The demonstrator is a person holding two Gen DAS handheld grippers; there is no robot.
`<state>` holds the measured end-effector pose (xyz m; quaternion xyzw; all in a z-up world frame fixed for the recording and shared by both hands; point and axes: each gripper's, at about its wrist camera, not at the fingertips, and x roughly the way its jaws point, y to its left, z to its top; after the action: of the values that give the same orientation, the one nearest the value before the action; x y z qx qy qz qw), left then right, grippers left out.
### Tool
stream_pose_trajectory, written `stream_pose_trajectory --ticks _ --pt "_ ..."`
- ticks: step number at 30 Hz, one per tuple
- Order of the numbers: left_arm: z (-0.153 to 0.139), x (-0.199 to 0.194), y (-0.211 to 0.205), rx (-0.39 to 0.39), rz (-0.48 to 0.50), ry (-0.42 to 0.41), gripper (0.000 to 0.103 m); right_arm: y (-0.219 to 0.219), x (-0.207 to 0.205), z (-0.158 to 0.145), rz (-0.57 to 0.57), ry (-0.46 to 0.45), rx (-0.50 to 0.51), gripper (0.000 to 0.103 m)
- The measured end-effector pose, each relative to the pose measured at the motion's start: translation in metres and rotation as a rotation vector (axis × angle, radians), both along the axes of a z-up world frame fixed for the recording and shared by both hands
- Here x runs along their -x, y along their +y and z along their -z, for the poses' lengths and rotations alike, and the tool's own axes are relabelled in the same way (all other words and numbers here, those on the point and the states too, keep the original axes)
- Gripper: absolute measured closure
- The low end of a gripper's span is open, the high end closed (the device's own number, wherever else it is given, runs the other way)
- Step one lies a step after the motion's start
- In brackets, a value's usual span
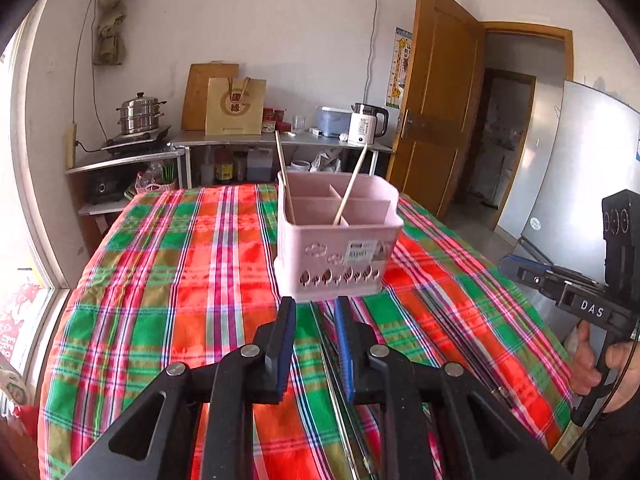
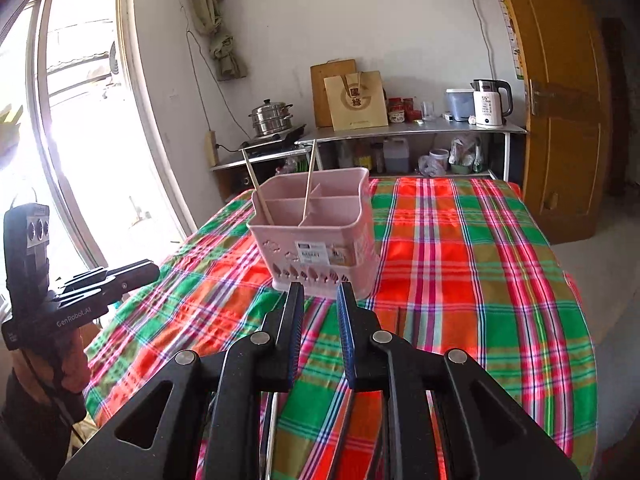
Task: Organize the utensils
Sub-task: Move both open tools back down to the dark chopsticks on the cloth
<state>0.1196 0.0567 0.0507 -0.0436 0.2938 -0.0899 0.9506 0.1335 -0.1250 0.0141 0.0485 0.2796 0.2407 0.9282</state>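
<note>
A pink divided utensil basket stands on the plaid tablecloth. Two wooden chopsticks lean out of its compartments. My left gripper hovers just short of the basket's front wall, open by a narrow gap with nothing between its fingers. My right gripper is equally close to the basket, also open by a narrow gap and empty. Thin metal utensils lie on the cloth beneath the grippers, mostly hidden. Each gripper also appears in the other's view: the right gripper and the left gripper, each held by a hand.
The table with the plaid cloth stretches away toward a metal counter holding a kettle, a steamer pot and a paper bag. A wooden door and a fridge stand to the right, a window to the left.
</note>
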Motion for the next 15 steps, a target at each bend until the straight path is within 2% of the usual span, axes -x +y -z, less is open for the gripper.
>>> stream_pose_trajectory --ticks 6,15 --pt "0.034 0.009 0.000 0.011 0.013 0.080 0.084 -0.003 0.009 0.020 -0.013 0.042 0.009 0.086" --pt "0.070 -0.009 -0.004 0.002 0.027 0.200 0.084 0.014 0.000 0.053 -0.068 0.130 0.067 0.086"
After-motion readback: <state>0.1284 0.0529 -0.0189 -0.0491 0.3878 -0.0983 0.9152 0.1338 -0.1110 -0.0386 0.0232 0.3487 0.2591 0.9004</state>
